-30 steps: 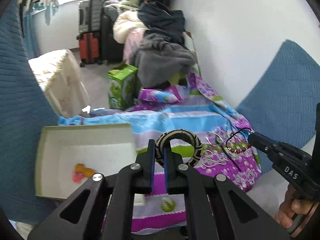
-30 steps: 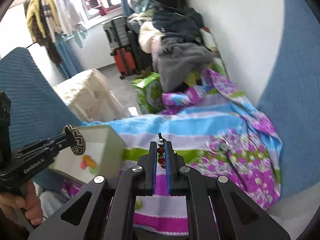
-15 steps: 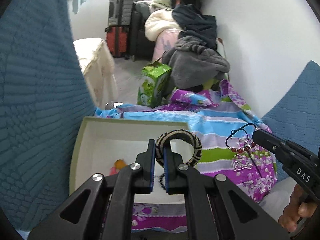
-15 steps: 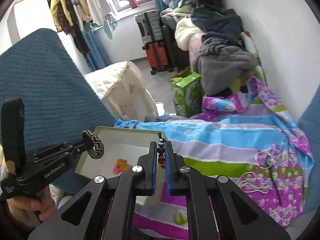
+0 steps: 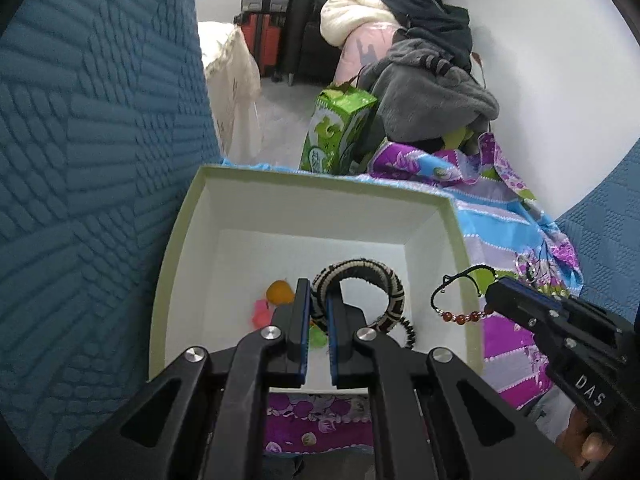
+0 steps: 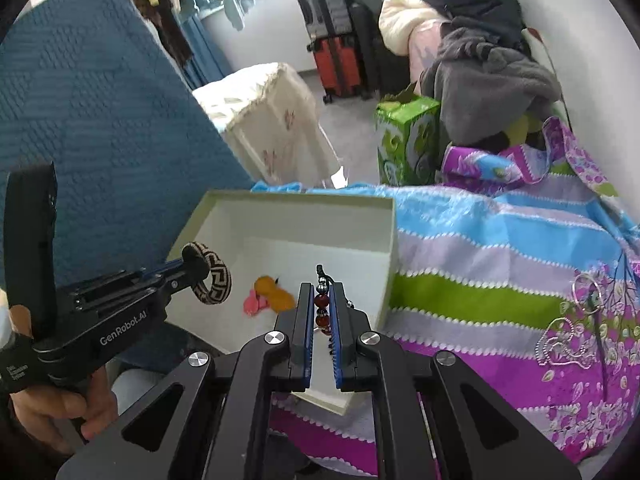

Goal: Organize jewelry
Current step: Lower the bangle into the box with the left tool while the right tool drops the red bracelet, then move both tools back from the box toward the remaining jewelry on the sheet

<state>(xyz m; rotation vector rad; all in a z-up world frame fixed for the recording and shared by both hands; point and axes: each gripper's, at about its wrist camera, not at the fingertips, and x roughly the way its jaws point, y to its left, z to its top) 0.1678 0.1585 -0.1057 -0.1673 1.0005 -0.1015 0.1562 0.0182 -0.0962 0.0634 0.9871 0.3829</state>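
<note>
My left gripper is shut on a black-and-cream woven bangle and holds it over the open white box; both also show in the right wrist view, the gripper with the bangle. My right gripper is shut on a red bead bracelet with a black cord, above the box's near right part. It also shows in the left wrist view, the bracelet hanging over the box's right wall. Orange and pink pieces lie inside the box.
The box sits on a striped purple, blue and green cloth. A silver ring and chain jewelry lie on the cloth at the right. Blue cushions stand on both sides. A green carton, clothes and suitcases lie beyond.
Both grippers have moved left and forward with their bracelets, from over the cloth to over the white box. The box now fills the middle of both views.
</note>
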